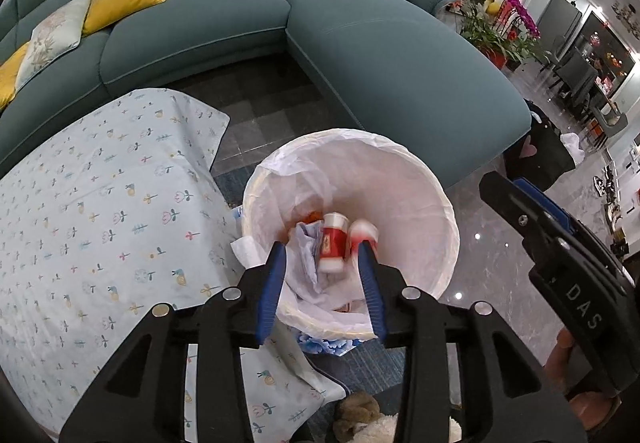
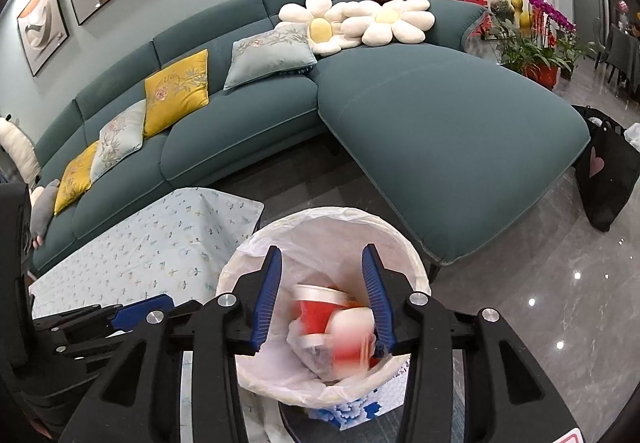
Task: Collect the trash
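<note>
Two red cups (image 2: 340,327) in the bin (image 2: 256,255) smear with motion blur; the nearer one's label is unreadable, the bin's base cut off behind the tool.

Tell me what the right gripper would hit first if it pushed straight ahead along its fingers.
Probably the red and white cups, blurred, between the open fingers of the right gripper, inside the white-lined trash bin. Depth is unclear, so the crumpled liner beside them might come first.

Both grippers (image 1: 323,249) (image 2: 322,255) agape, side by side
</note>
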